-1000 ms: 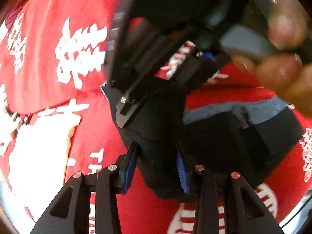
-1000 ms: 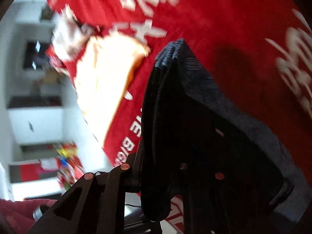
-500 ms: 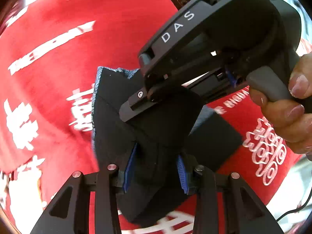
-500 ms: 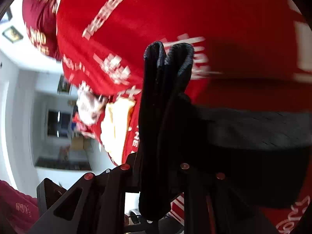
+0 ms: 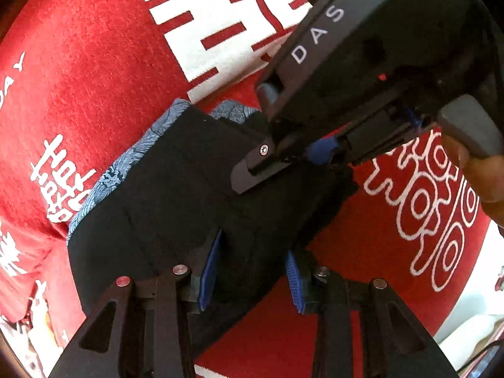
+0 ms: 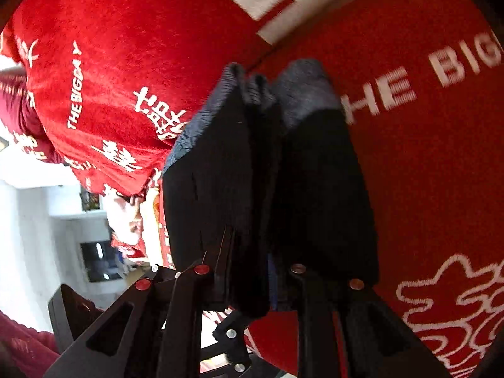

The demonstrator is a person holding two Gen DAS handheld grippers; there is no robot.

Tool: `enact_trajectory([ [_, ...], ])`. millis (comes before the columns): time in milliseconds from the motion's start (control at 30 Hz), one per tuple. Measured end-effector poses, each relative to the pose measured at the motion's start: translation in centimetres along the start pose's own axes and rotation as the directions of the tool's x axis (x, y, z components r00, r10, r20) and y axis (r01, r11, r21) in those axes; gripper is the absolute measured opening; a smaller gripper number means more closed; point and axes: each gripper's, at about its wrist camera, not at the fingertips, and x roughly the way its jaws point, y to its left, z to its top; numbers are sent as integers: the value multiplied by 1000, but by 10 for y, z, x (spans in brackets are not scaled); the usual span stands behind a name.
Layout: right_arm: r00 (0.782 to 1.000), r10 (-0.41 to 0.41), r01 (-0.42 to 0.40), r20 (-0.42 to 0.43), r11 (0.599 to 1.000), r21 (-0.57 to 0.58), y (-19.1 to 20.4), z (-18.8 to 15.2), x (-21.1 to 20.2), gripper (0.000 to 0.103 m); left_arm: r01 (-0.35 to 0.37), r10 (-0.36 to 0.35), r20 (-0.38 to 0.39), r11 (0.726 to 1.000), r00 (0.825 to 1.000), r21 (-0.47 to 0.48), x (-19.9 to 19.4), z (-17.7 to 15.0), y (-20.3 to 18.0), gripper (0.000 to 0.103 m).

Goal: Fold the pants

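The dark pants (image 5: 176, 195), folded into a thick bundle with a blue-grey patterned edge, hang just above the red cloth (image 5: 94, 63). My left gripper (image 5: 252, 271) is shut on the bundle's near end, blue pads pressing the fabric. My right gripper (image 5: 283, 163) comes in from the upper right in the left wrist view, clamped on the bundle's far side. In the right wrist view the right gripper (image 6: 252, 286) is shut on the stacked layers of the pants (image 6: 283, 173), which fill the middle of the frame.
The red cloth (image 6: 126, 47) with white lettering covers the surface. A large white printed patch (image 5: 220, 25) lies at the far side. The cloth's edge and a white room show at the left of the right wrist view. A hand (image 5: 482, 170) grips the right tool.
Both grippers have carried the folded pants across the red cloth. The bundle has turned, and the white printed patch has come into view.
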Motion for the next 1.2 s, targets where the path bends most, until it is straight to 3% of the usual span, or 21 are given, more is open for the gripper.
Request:
enact_trajectory([
  [133, 997, 79, -79, 7, 997, 1, -7, -8, -15, 18, 10, -10, -4, 1000, 1000, -19, -9, 6, 4, 39],
  [200, 996, 90, -89, 11, 995, -44, 7, -10, -20, 18, 29, -29, 19, 999, 999, -30, -14, 10, 1, 47],
  [267, 997, 79, -78, 10, 994, -82, 14, -15, -25, 18, 53, -52, 16, 997, 998, -56, -15, 13, -1, 49],
  [433, 1000, -24, 24, -1, 999, -45, -10, -20, -14, 18, 55, -56, -26, 997, 998, -45, 7, 10, -10, 50],
  [533, 1000, -11, 11, 16, 1000, 16, -28, -23, -11, 18, 40, -40, -17, 999, 999, -12, 9, 9, -11, 58],
  [667, 997, -75, 75, 32, 997, -5, -23, -26, -13, 20, 111, -115, -31, 989, 993, -94, -2, 8, 7, 69],
  [733, 991, -130, 131, 38, 991, -28, -8, -26, -11, 22, 107, -110, -19, 986, 994, -130, -10, 3, 22, 76],
  [833, 976, -210, 213, 52, 975, -62, 4, -29, -13, 27, 74, -77, -7, 980, 997, -185, -21, -9, 51, 76],
  [900, 968, -243, 247, 62, 967, -69, 9, -32, -14, 29, 37, -46, -33, 973, 998, -229, -21, -17, 71, 76],
  [1067, 944, -307, 312, 118, 950, -20, 11, -43, -21, 29, -56, 5, -133, 924, 991, -379, -6, -45, 127, 76],
  [1167, 929, -345, 345, 130, 938, 29, 9, -48, -23, 37, -60, -39, -196, 879, 980, -473, 6, -63, 147, 78],
  [1200, 918, -375, 372, 129, 927, 48, 9, -51, -24, 41, -57, -47, -198, 871, 979, -489, 7, -65, 148, 84],
])
